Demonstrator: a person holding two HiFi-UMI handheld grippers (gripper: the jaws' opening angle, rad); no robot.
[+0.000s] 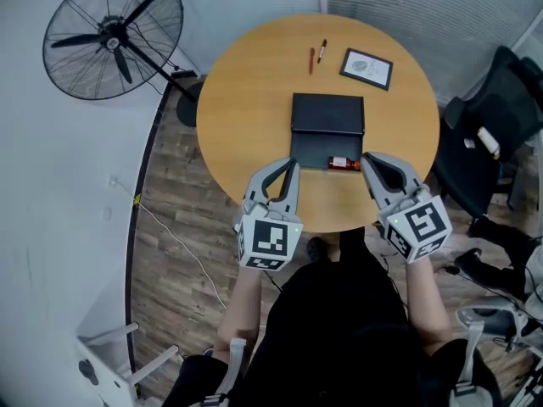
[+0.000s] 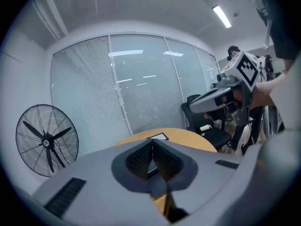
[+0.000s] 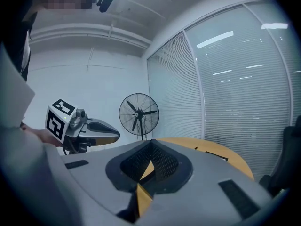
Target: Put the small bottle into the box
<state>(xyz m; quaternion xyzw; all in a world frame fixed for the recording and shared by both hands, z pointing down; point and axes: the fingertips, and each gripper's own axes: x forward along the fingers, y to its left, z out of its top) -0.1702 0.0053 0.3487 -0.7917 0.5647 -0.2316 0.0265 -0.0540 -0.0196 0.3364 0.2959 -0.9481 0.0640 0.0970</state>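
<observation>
Office, glass walls with blinds [image 2: 141, 88], black office chair [image 1: 488, 134], round table [image 1: 254, 100]

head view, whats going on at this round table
A person holds a gripper in each hand over the near edge of a round table. The left gripper and the right gripper are both shut and empty. A small red bottle lies at the near right corner of the black box; neither gripper touches it.

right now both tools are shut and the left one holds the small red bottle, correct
Not quite: the left tool is shut, like the right tool, but it holds nothing, as the left gripper view shows. The small red bottle lies at the near right corner of the black box.
</observation>
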